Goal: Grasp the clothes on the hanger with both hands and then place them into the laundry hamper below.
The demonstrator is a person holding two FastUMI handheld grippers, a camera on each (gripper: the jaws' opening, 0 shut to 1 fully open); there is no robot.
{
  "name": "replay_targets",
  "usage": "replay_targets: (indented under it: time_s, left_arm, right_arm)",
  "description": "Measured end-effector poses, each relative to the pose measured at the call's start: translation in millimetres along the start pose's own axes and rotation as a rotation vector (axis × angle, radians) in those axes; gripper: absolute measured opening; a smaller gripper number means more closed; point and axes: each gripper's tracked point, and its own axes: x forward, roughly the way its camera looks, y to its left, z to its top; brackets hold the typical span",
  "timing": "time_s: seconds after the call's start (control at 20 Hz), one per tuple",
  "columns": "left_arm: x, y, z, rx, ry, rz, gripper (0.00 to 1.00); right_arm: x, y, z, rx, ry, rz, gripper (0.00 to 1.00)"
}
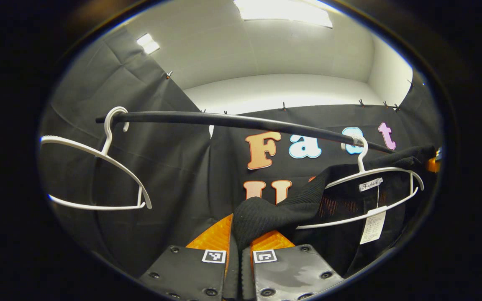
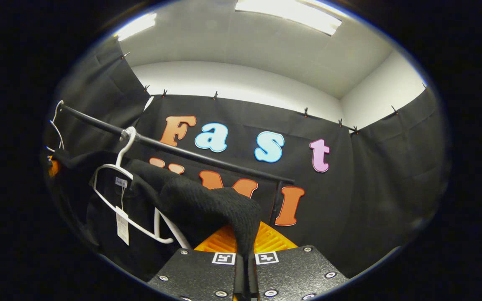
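A black knit garment [image 1: 291,205] hangs on a white hanger [image 1: 375,173] at the right end of the black rail [image 1: 241,122]. My left gripper [image 1: 233,244] is shut on its near shoulder, the cloth pinched between the fingers. In the right gripper view the same black garment [image 2: 207,200] drapes over the white hanger [image 2: 117,167], and my right gripper [image 2: 245,251] is shut on its other shoulder. White tags [image 1: 373,225] dangle from the neck. The far gripper [image 1: 432,164] peeks past the garment's right end.
An empty white hanger [image 1: 98,175] hangs at the rail's left end in the left gripper view; that empty hanger [image 2: 55,125] is at the far left in the right gripper view. Black cloth walls surround the rail. Ceiling lights [image 1: 283,10] glow above.
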Motion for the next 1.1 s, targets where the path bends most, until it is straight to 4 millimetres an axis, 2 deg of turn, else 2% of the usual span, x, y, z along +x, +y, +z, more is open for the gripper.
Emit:
replay_targets:
  time_s: [0.15, 0.3, 0.55, 0.6, 0.7, 0.85, 0.9, 0.95, 1.1]
  left_arm:
    - [1, 2, 0, 0.007, -0.005, 0.011, 0.10]
    - [5, 4, 1, 0.021, -0.009, 0.019, 0.10]
    - [29, 10, -12, 0.013, 0.019, 0.044, 0.13]
    - [35, 15, -16, 0.008, 0.027, 0.055, 0.10]
    - [46, 26, -22, 0.008, 0.033, 0.074, 0.10]
    - [65, 32, -32, 0.021, 0.051, 0.074, 0.10]
    - [72, 34, -38, 0.016, 0.074, 0.075, 0.13]
    - [78, 37, -44, 0.018, 0.097, 0.080, 0.10]
    - [95, 60, -59, 0.047, 0.131, 0.125, 0.10]
  right_arm:
    - [9, 20, -31, 0.038, 0.007, 0.056, 0.03]
    - [8, 36, -64, 0.052, 0.036, 0.089, 0.03]
    - [6, 74, -105, 0.139, 0.095, 0.147, 0.03]
    - [1, 80, -107, 0.159, 0.095, 0.158, 0.04]
    - [-4, 92, -110, 0.184, 0.096, 0.177, 0.03]
    - [-8, 107, -111, 0.179, 0.099, 0.201, 0.03]
    - [-14, 114, -109, 0.185, 0.097, 0.215, 0.04]
    - [-18, 119, -105, 0.190, 0.089, 0.224, 0.03]
    - [-29, 131, -99, 0.189, 0.074, 0.246, 0.04]
